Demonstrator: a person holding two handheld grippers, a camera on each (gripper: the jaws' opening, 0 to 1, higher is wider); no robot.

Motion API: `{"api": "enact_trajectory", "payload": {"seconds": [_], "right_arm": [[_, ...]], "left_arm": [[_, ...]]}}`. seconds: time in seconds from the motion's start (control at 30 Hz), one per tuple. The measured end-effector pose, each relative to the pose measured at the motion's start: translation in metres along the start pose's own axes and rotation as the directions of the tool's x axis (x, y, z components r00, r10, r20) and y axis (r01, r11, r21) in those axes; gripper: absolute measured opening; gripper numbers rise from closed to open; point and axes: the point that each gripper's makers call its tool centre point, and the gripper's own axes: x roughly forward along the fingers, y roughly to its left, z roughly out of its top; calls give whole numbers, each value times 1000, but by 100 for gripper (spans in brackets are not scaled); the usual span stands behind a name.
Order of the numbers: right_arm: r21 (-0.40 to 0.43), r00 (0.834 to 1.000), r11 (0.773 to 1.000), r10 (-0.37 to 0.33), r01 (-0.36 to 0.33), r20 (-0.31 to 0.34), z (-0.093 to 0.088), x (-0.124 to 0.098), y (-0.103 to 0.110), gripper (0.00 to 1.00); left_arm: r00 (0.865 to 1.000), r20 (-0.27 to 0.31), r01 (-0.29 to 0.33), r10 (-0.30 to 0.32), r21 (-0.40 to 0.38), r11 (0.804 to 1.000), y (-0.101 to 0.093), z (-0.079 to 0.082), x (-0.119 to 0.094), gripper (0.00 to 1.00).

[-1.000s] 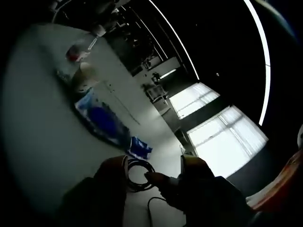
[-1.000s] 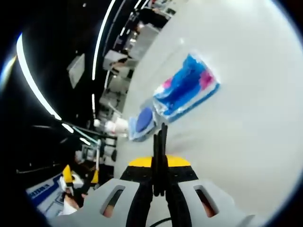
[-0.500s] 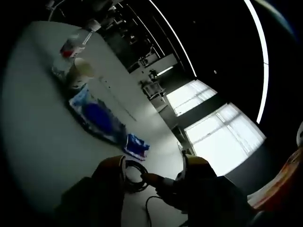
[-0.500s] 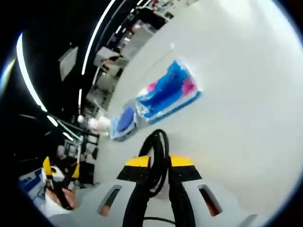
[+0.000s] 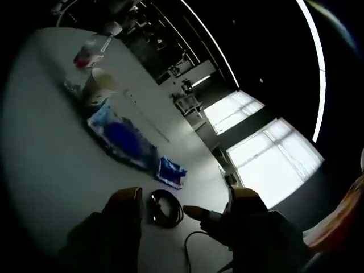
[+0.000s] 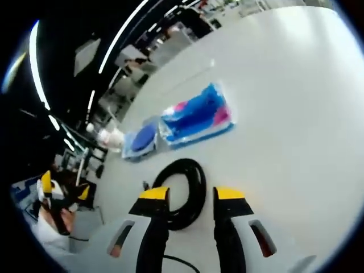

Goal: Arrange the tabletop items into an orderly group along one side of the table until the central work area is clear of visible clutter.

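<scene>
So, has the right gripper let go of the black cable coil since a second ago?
Yes. The right gripper was shut on the black cable coil; its jaws now stand apart, and the coil lies flat on the white table, near the blue packet.

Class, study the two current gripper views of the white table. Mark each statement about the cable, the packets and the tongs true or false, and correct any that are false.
1. The right tongs are open, with yellow-tipped jaws apart. True.
2. The coiled black cable is lifted clear of the white table. False: it lies flat on the table, partly between the jaws.
3. A blue and pink packet lies on the table beyond the cable. True.
4. That packet sits on top of the cable. False: it lies apart from the coil, farther from the tongs.
5. In the left gripper view, the left tongs are closed on the cable. False: their jaws stand apart, with the cable on the table between them.
</scene>
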Motion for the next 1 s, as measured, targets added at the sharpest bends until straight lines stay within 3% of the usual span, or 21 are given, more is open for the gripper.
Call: {"api": "enact_trajectory", "payload": {"seconds": [0.1,0.23,0.37,0.47,0.57,0.67,0.73,0.83,0.87,0.97,1.0], "right_arm": [[-45,999,998,-36,36,1,-1,-7,-5,42],[-146,998,988,-53,49,-23,-2,-13,-7,69],[-228,997,972,-64,54,-39,-3,-24,0,81],[-254,996,966,-69,51,-61,-8,-38,7,89],[-287,996,957,-59,37,-69,-12,-48,17,90],[-290,996,957,-51,26,-79,-16,-58,28,89],[-245,999,970,-8,-4,-46,-13,-62,39,89],[-213,998,977,-5,-8,-57,-14,-65,45,90],[-216,997,976,-13,-3,-71,-16,-67,46,90],[-223,991,974,-9,-22,-136,-25,-71,53,89],[-214,990,977,-3,-27,-138,-25,-72,57,89]], "left_arm": [[999,-21,-37,37,37,999,8,-2,-1,74],[998,-31,-50,51,47,998,14,1,-1,77],[994,-37,-102,106,108,989,27,11,-7,81],[975,-26,-206,219,244,948,50,30,-21,88],[956,-65,-248,286,345,905,66,41,-35,94],[934,-68,-297,352,403,866,82,57,-50,94],[926,-55,-321,375,412,853,88,68,-59,95],[893,-59,-363,447,494,790,102,78,-73,100],[871,-86,-368,484,540,758,109,77,-78,100],[826,-141,-360,547,614,702,121,73,-88,100],[807,-140,-367,573,642,673,125,73,-91,100]]}}
